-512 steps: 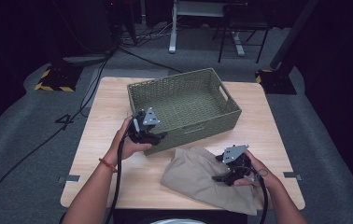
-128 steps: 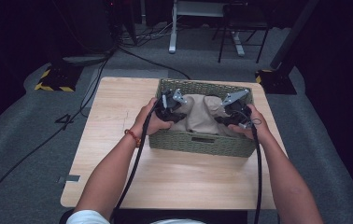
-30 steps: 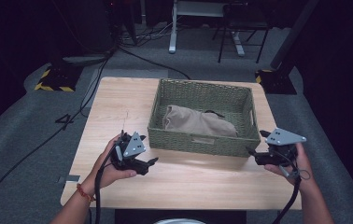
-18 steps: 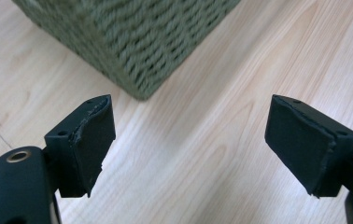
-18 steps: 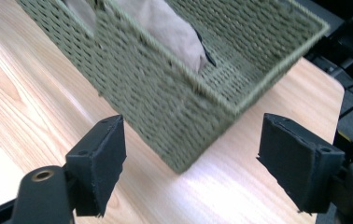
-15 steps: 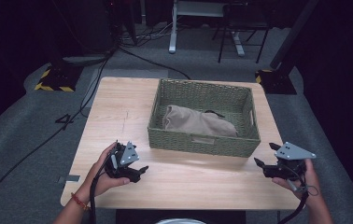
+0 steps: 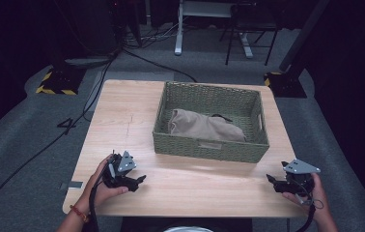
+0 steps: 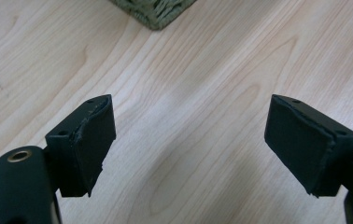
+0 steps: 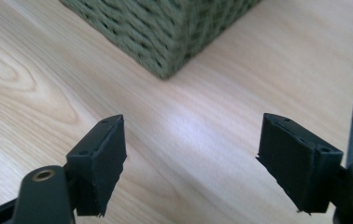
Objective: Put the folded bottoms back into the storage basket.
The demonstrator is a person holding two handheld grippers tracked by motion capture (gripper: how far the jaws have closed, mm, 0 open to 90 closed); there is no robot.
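your left gripper (image 7: pixel 137 181) and right gripper (image 7: pixel 273 180) sit low at the near edge of the table (image 7: pixel 122 125), both spread wide and holding nothing. to finish cleanly, set each one down flat on bare wood, well short of the basket (image 7: pixel 204 151), and keep the cables off its rim. farther out, the beige cloth (image 7: pixel 202 126) lies bunched inside the woven basket, toward its left and near wall.

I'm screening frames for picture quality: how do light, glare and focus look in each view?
High view: table lit, room around it dark, basket casting a soft shadow on the near side. Left gripper view: pale glare on the wood, sharp black pads. Right gripper view: similar sheen, basket corner slightly soft.
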